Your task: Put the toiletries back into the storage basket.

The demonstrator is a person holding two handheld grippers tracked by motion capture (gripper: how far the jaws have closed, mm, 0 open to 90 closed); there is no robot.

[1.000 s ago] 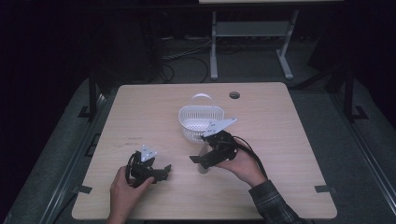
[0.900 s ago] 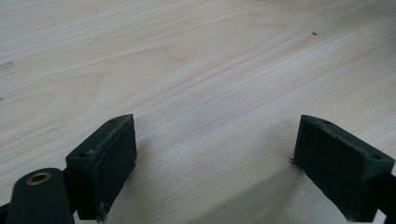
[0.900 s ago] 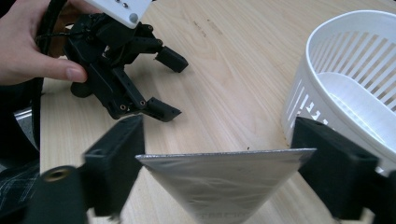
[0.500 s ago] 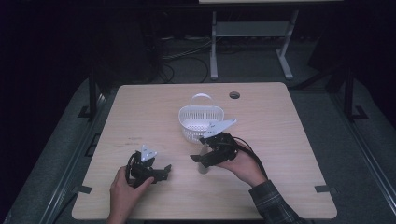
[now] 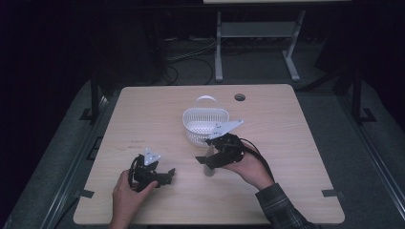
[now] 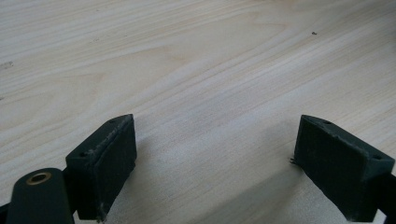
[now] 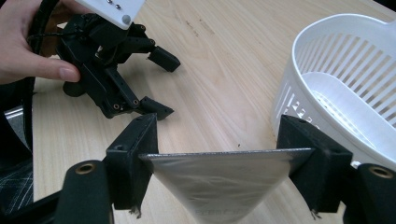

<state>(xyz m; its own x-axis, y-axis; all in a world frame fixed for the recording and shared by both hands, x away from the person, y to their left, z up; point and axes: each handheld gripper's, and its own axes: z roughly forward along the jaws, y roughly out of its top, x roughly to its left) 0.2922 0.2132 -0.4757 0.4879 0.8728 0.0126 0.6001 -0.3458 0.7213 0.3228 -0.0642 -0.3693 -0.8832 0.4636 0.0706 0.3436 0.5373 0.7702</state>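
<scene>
Two tongs: your right gripper (image 7: pixel 219 158), jaws just closing, clamps a silvery pouch (image 7: pixel 219 182) just beside the white basket (image 7: pixel 345 93), while your left gripper (image 6: pixel 215 158) gapes wide, nothing between its jaws.

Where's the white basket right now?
In the high view, the white basket stands mid-table, just beyond the right hand-held gripper; its slatted wall fills that gripper's view's right side.

table: pale wood (image 5: pixel 296 143), round cable hole (image 5: pixel 239 97)
floor: grey carpet (image 5: pixel 363 157), cables (image 5: pixel 191 50)
behind: white metal stand (image 5: pixel 258 36)
light: dim room
</scene>
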